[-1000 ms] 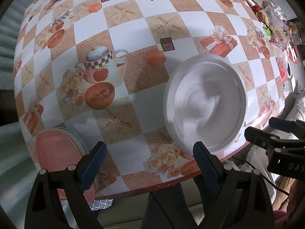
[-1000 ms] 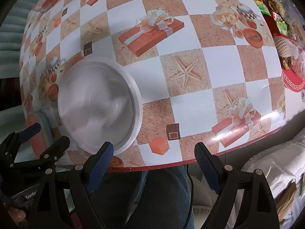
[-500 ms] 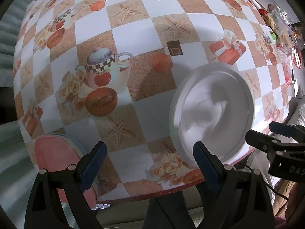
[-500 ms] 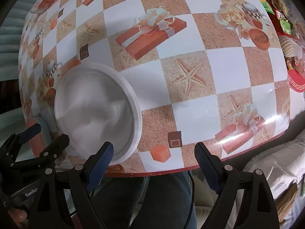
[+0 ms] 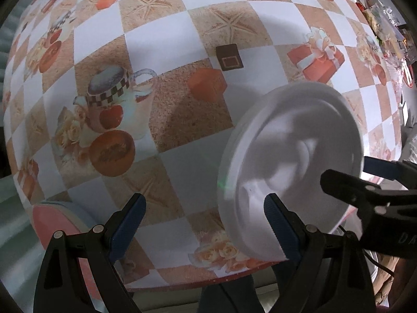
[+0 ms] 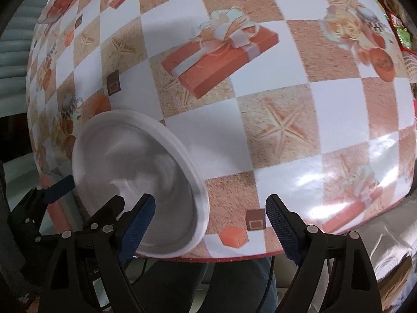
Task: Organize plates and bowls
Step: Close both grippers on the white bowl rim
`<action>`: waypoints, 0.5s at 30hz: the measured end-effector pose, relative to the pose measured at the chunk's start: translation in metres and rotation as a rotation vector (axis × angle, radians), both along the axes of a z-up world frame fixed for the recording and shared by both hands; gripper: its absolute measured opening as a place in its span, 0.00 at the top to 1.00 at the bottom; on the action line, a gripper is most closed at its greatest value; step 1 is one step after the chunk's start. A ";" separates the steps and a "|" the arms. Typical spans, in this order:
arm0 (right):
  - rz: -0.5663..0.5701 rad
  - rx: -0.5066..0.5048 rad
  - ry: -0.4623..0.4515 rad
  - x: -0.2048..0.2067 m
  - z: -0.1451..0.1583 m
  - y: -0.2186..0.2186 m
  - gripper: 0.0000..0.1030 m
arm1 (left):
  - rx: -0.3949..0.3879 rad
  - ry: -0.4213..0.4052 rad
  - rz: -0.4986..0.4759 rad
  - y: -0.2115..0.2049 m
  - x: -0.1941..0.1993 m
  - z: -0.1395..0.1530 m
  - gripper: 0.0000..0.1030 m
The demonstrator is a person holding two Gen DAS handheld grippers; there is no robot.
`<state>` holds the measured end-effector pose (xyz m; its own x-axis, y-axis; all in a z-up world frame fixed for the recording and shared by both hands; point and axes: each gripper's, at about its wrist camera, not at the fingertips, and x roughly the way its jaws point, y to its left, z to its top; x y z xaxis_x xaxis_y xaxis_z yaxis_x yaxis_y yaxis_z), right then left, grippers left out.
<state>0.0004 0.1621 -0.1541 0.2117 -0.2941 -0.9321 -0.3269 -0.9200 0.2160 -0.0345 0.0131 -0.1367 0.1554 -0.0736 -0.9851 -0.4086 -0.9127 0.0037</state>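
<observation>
A white bowl (image 5: 292, 161) stands on the checkered tablecloth (image 5: 182, 120) near the table's front edge. A pink plate (image 5: 54, 224) lies at the front left corner. My left gripper (image 5: 203, 227) points down, open, and the bowl's left rim lies between its fingers while its right finger hangs over the bowl's inside. My right gripper (image 6: 209, 227) is open too. Its left finger is over the bowl (image 6: 135, 172) and the right rim lies between its fingers. Neither pad visibly presses on the rim. Each view shows the other gripper across the bowl.
The table edge (image 6: 234, 258) runs just below both grippers, with a person's dark trouser legs (image 6: 182, 281) under it. Snack packets and clutter (image 5: 385, 34) crowd the far right. The pink plate (image 6: 58, 216) sits left of the bowl.
Both grippers have sunk toward the table and closed in on the white bowl, which now looks larger. Each inner finger now overlaps the bowl. Jaw widths are unchanged.
</observation>
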 end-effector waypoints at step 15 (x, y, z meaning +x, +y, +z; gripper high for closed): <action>0.010 -0.012 -0.026 0.004 -0.030 -0.013 0.15 | -0.003 -0.038 0.041 -0.003 -0.004 -0.026 0.09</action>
